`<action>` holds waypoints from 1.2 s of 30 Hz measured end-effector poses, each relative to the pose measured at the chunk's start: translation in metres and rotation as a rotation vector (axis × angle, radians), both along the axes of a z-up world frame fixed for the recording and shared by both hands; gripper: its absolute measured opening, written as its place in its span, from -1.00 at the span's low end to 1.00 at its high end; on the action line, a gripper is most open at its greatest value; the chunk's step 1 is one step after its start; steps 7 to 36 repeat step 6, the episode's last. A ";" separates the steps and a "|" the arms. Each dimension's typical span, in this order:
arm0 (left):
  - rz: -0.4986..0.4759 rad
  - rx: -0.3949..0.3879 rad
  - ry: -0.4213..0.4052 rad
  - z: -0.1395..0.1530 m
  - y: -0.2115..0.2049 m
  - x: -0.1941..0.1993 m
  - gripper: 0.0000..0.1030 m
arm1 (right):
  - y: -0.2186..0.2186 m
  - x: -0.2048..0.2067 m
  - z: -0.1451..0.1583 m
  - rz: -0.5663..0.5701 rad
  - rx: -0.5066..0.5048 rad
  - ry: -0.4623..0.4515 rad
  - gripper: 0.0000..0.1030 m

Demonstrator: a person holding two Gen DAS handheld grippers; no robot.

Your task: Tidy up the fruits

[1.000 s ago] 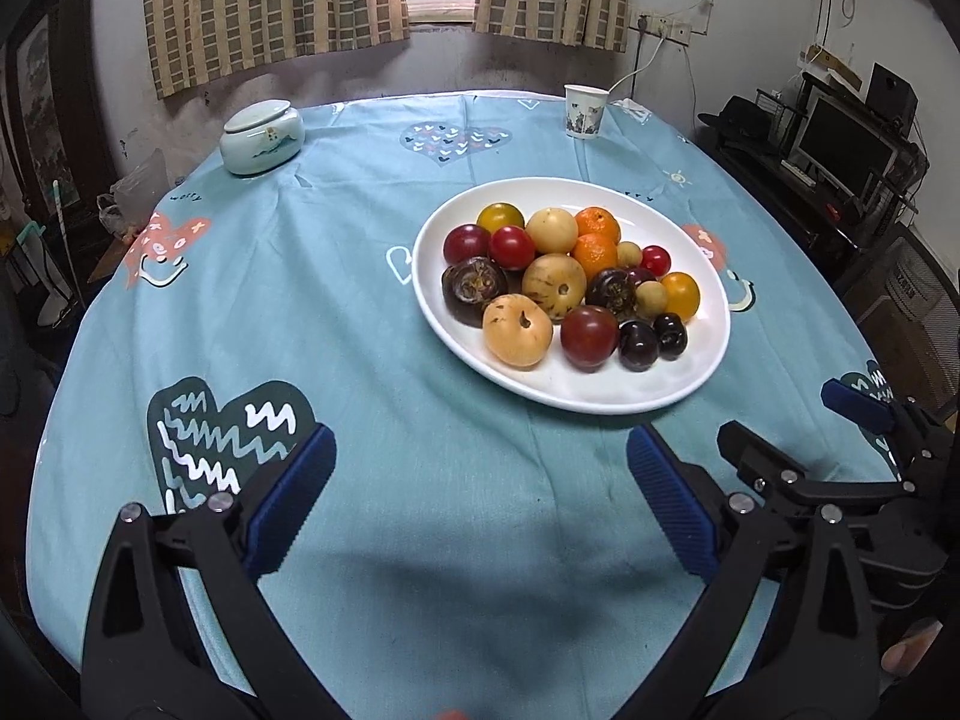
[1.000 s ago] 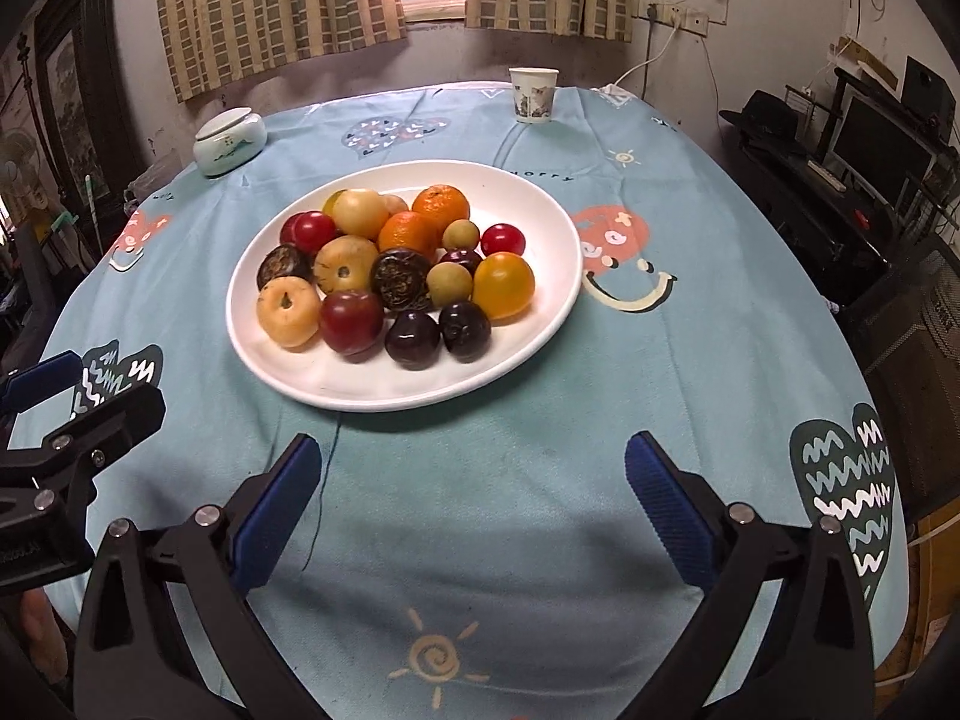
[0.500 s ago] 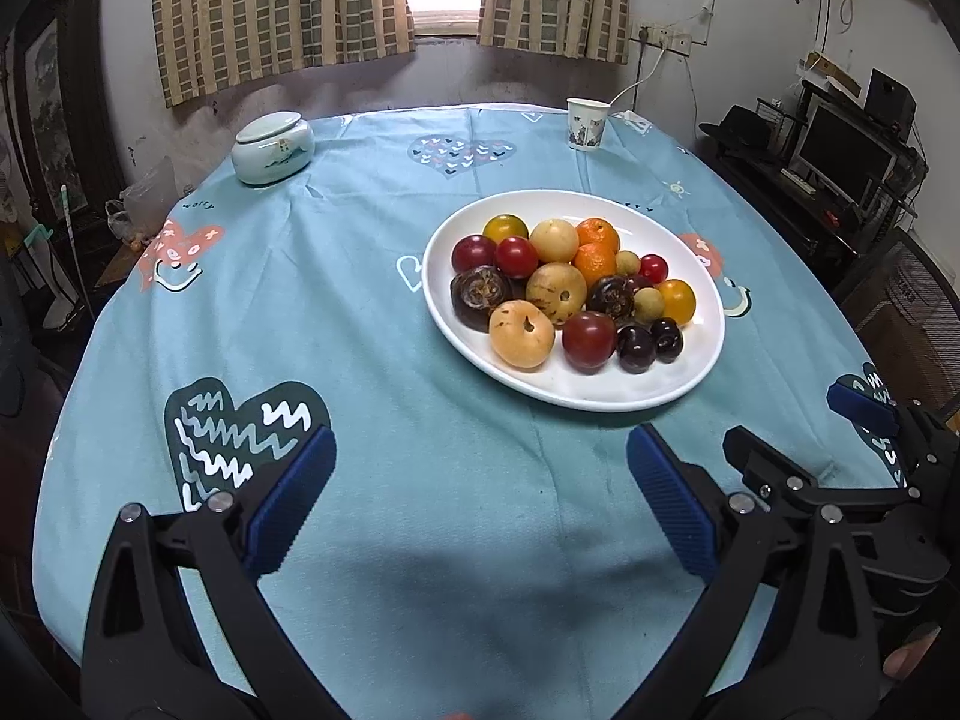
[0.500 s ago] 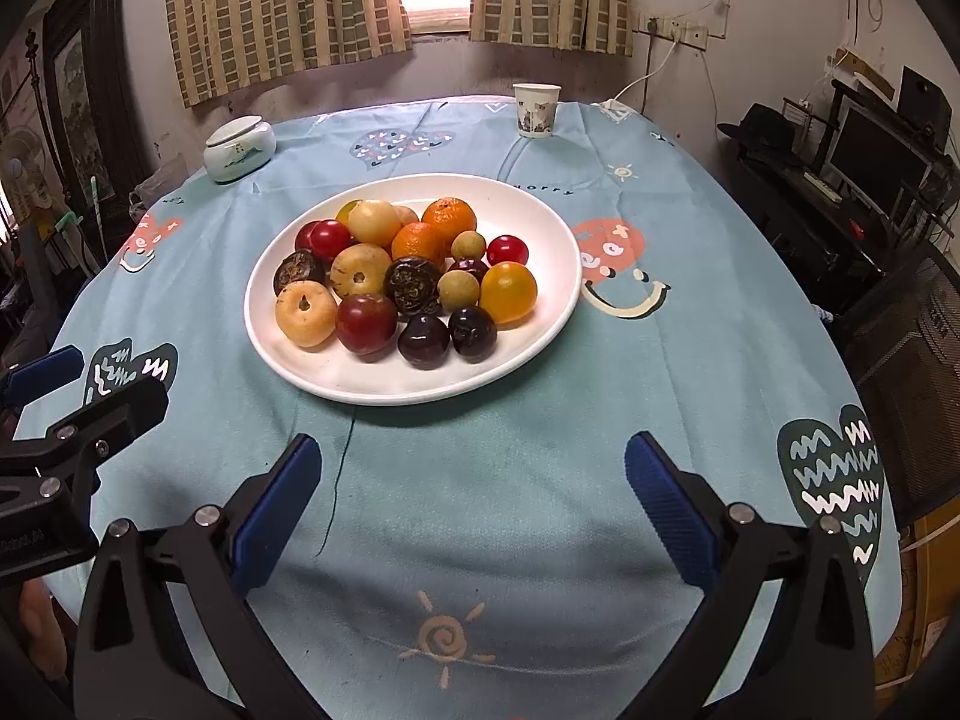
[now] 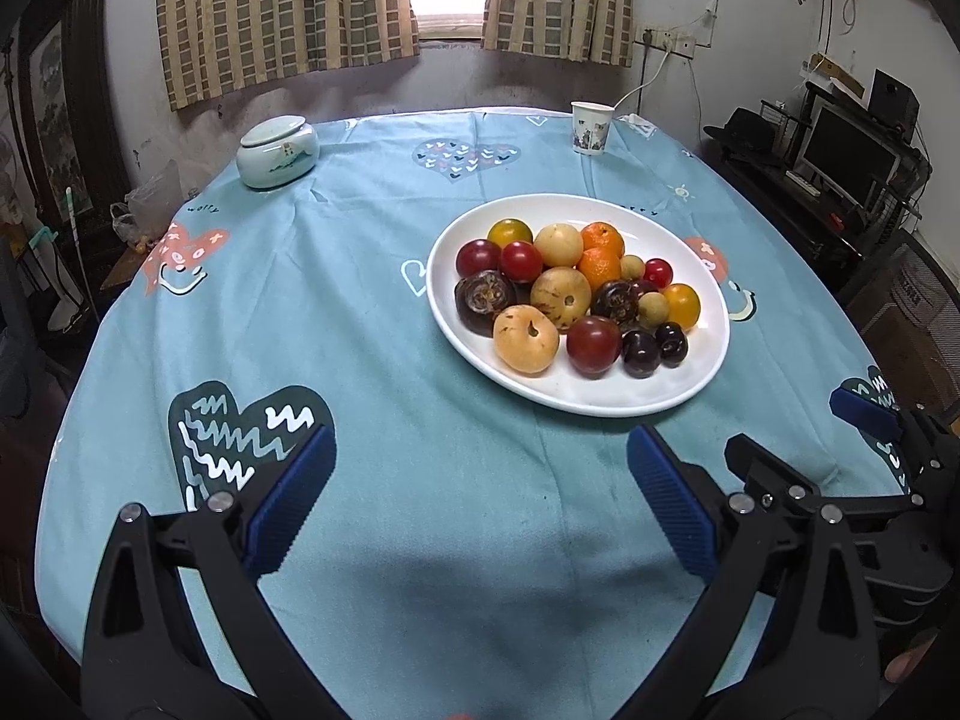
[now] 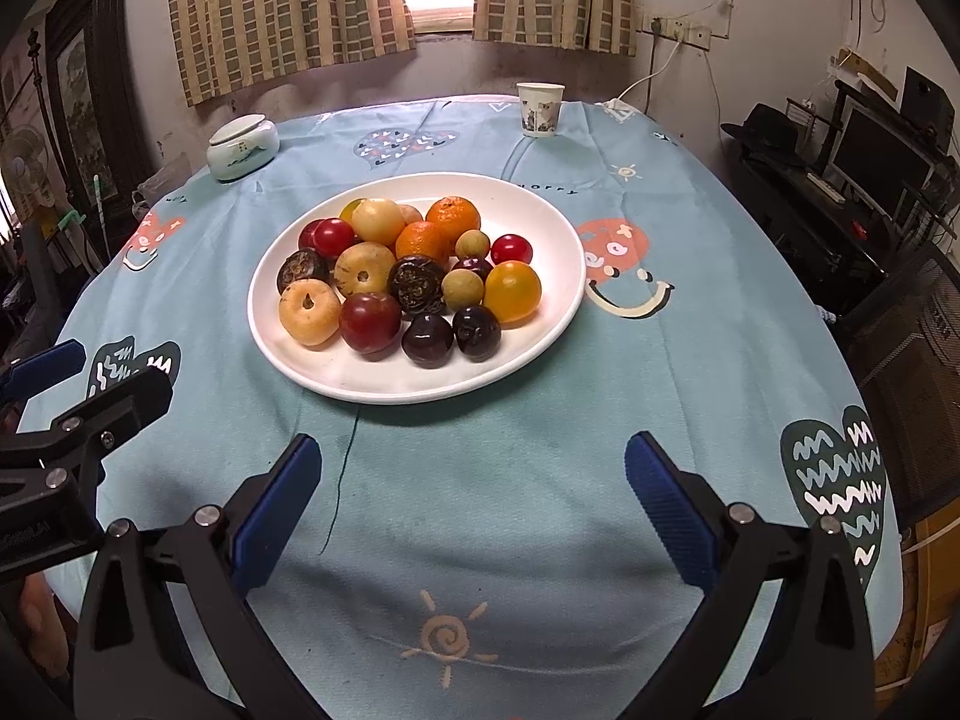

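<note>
The only writing I can make out is on the tablecloth (image 6: 540,480): the small word "worry" (image 6: 549,187) printed just beyond the far rim of the white plate (image 6: 564,300), and again to the plate's far left, near the lidded ceramic jar (image 5: 277,151). The print on the paper cup (image 6: 540,109) is too small to read.

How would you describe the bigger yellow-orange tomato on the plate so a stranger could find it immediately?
Start at the white plate on the blue tablecloth. On the pile's right edge sits the yellow-orange tomato, behind two dark plums. It is smooth and glossy, unlike the dimpled tangerines.
</note>
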State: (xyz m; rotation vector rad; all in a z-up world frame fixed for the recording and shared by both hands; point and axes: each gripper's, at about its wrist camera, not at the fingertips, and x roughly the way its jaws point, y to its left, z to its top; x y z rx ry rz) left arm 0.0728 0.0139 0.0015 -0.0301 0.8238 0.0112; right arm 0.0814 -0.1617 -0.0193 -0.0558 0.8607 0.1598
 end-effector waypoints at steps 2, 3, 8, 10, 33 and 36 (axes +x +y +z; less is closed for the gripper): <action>0.002 -0.002 0.004 0.000 0.001 0.000 0.93 | 0.000 0.000 0.000 -0.001 0.000 -0.001 0.97; 0.004 -0.003 0.005 -0.001 0.001 0.000 0.93 | 0.000 0.000 0.000 0.001 0.000 0.000 0.97; 0.005 -0.004 0.006 -0.001 0.001 0.000 0.93 | 0.001 0.000 0.000 0.002 0.000 -0.002 0.97; 0.005 -0.004 0.006 -0.001 0.001 0.000 0.93 | 0.001 0.000 0.000 0.002 0.000 -0.002 0.97; 0.005 -0.004 0.006 -0.001 0.001 0.000 0.93 | 0.001 0.000 0.000 0.002 0.000 -0.002 0.97; 0.005 -0.004 0.006 -0.001 0.001 0.000 0.93 | 0.001 0.000 0.000 0.002 0.000 -0.002 0.97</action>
